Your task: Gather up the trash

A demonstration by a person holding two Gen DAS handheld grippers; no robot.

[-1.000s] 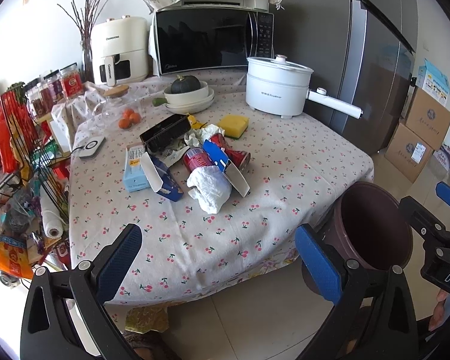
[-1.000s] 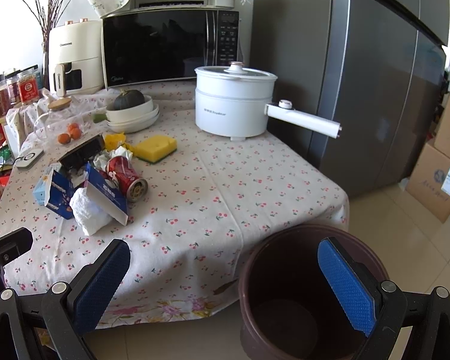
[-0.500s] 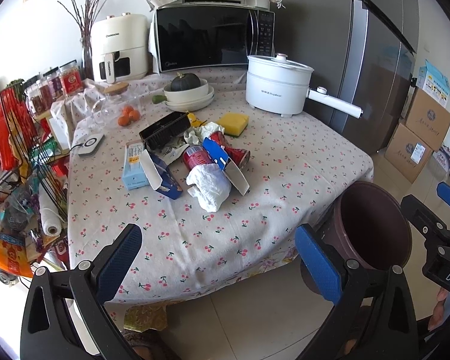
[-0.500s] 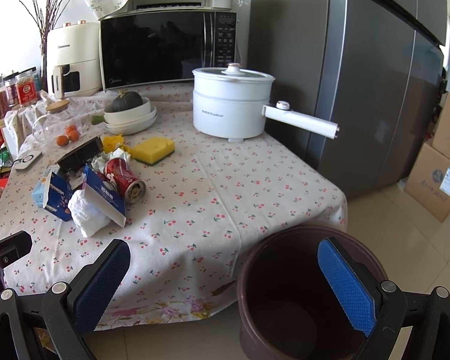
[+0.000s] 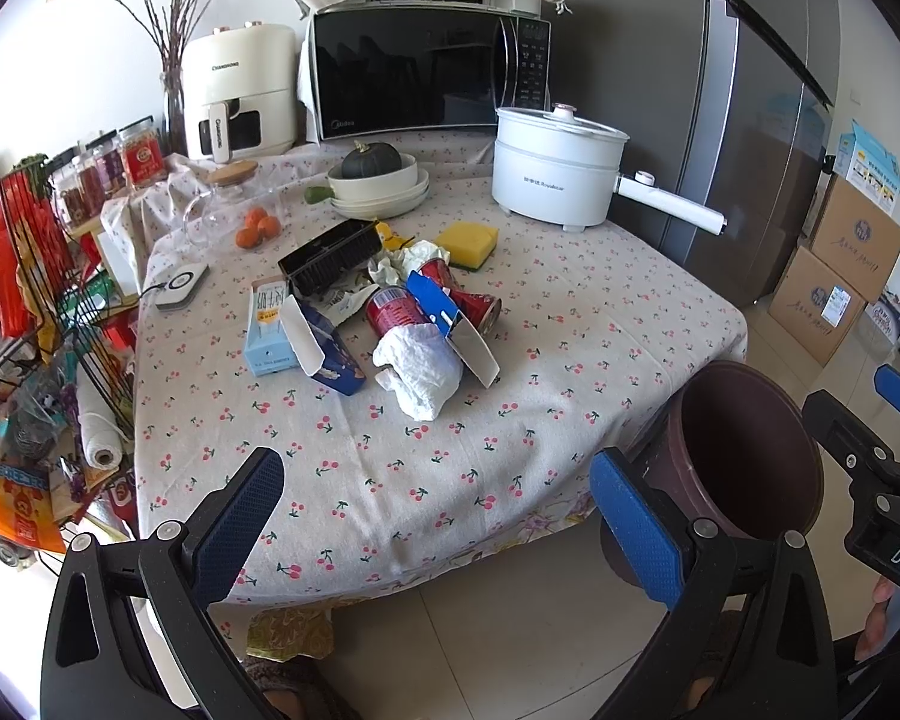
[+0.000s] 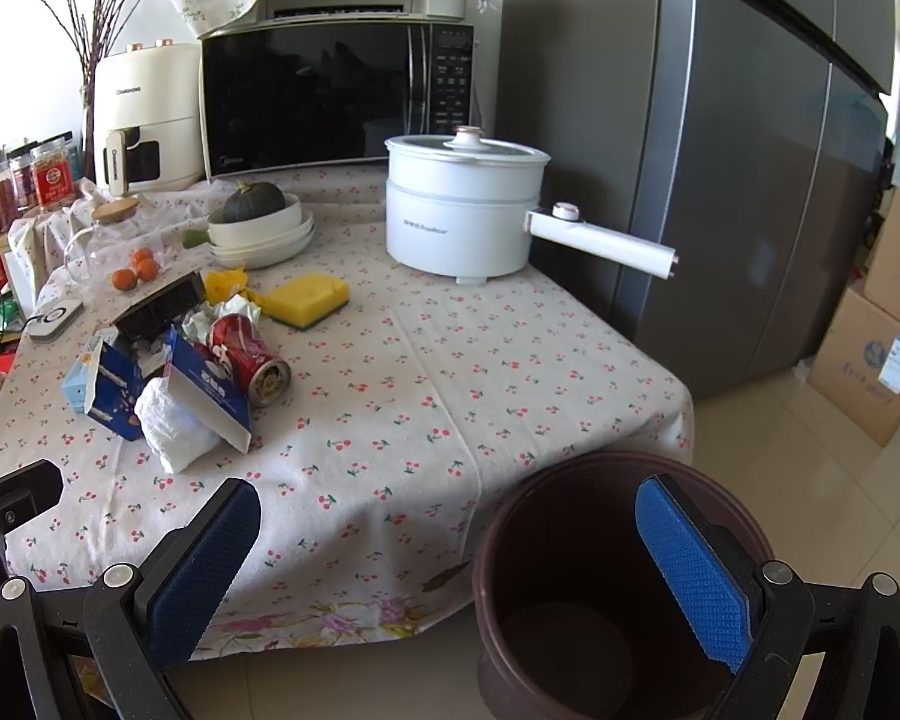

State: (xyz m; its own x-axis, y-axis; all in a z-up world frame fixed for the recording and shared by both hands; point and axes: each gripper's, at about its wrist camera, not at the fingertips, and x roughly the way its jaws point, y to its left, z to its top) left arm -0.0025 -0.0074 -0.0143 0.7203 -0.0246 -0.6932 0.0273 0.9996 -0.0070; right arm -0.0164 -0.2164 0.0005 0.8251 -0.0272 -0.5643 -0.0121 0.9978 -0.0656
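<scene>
While nothing is picked up yet, the job looks like it is only starting.

Left wrist view
- Left gripper (image 5: 435, 516): fingers spread wide, holding nothing, near edge of the table (image 5: 600, 324).
- Trash pile (image 5: 384, 315): sits on the table's left middle; red cans (image 5: 393, 312), white crumpled paper (image 5: 420, 369), blue boxes (image 5: 330, 348), black tray (image 5: 330, 255).
- Brown bin (image 5: 744, 456): on the floor, right of the table, looks empty.
- White bowls (image 5: 384, 189): far side, a dark squash (image 5: 371, 159) inside.

Right wrist view
- Right gripper (image 6: 450, 570): fingers spread wide, holding nothing.
- Brown bin (image 6: 606, 588): near right, nothing inside that I can see.
- White pot (image 6: 462, 210): far, lid on, inside hidden.
- Left to do: all the trash, I think.
</scene>
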